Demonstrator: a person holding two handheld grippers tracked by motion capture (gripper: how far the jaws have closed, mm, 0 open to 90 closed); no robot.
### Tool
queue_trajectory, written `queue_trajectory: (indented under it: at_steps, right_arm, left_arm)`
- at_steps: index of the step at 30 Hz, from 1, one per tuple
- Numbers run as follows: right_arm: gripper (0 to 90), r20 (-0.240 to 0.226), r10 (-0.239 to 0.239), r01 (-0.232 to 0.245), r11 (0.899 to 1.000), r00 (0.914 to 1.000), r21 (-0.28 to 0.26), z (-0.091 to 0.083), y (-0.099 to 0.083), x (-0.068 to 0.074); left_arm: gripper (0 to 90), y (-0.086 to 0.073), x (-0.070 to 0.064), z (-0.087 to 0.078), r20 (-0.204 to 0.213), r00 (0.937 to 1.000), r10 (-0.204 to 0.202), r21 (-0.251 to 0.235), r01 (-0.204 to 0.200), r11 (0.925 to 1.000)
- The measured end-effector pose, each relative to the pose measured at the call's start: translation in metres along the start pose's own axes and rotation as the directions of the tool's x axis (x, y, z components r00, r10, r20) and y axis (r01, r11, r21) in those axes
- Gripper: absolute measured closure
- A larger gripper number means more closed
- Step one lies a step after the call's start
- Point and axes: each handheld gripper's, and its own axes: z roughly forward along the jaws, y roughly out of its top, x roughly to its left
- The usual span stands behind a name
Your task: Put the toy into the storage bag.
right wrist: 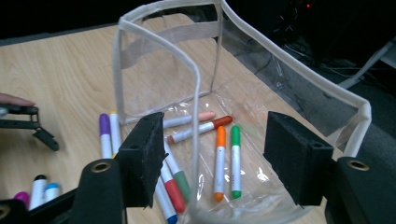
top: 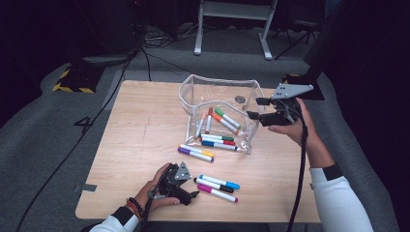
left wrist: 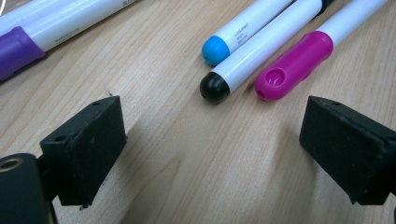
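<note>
Resting on pale wood table (top: 140, 125), dark room beyond: left claw (top: 193, 195) spread, right claw (top: 255, 108) spread.

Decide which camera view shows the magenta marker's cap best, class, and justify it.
The left gripper view: the magenta marker lies close up, its cap end's hollow plain. The high view shows it whole but small by the left gripper; the right gripper view catches just the cap.

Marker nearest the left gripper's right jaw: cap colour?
Magenta cap on a white barrel, clearest in the left gripper view.
</note>
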Motion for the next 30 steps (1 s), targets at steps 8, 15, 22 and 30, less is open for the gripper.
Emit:
queue_trajectory:
  at_steps: [8,15,22,30]
  right_arm:
    - [38.3,-0.028,-0.007,0.006,0.999,0.9996,-0.048,-0.029,-0.044,0.025]
    - [40.0,-0.066,-0.015,0.015,1.000,0.9977,0.001,-0.029,-0.096,0.055]
    - [41.3,-0.145,-0.016,0.025,0.998,0.9894,0.060,-0.001,-0.135,0.081]
    - [43.8,-0.243,-0.020,0.044,0.995,0.9697,0.095,0.035,-0.146,0.103]
  left_arm:
    - [7.4,0.000,0.000,0.000,0.000,1.0000,0.000,0.000,0.000,1.0000]
    - [7.4,0.000,0.000,0.000,-0.002,1.0000,-0.002,0.000,0.002,1.0000]
    - [7.4,0.000,0.000,0.000,-0.002,1.0000,-0.003,-0.001,0.003,1.0000]
    - [7.4,0.000,0.000,0.000,-0.002,1.0000,-0.003,-0.001,0.003,1.0000]
